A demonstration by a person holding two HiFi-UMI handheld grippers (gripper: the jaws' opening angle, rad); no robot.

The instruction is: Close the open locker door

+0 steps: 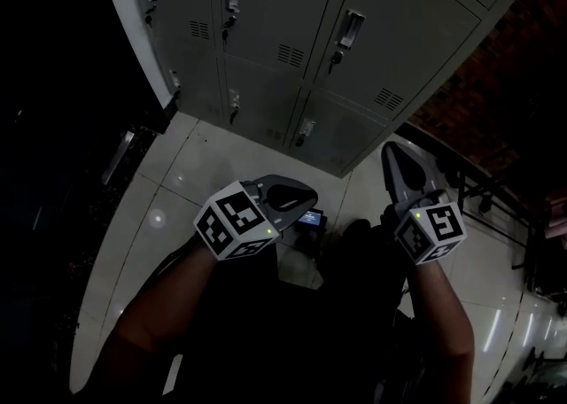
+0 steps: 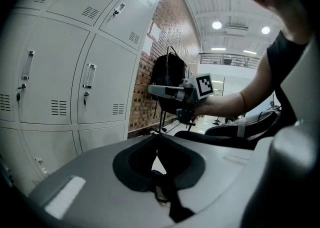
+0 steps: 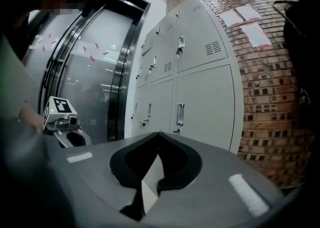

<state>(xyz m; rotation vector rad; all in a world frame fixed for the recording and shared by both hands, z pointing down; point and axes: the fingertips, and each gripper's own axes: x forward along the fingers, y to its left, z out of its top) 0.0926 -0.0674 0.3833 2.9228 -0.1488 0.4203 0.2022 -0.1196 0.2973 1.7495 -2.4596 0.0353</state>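
A bank of grey metal lockers (image 1: pixel 292 30) stands ahead of me, and every door I can see on it lies flush and shut, each with a handle and a lock. The lockers also fill the left of the left gripper view (image 2: pixel 60 72) and the middle of the right gripper view (image 3: pixel 200 92). My left gripper (image 1: pixel 308 192) is held low over the tiled floor, jaws together, empty. Its jaws (image 2: pixel 157 136) meet at the tip. My right gripper (image 1: pixel 391 147) points toward the lockers' right end, shut and empty (image 3: pixel 159 133). Neither touches a locker.
A brick wall (image 3: pixel 270 97) adjoins the lockers on the right, with papers pinned to it. A black backpack (image 2: pixel 167 72) hangs by that wall. Dark-framed glass doors (image 3: pixel 95 72) stand left of the lockers. A black metal rack (image 1: pixel 496 198) lies at the right.
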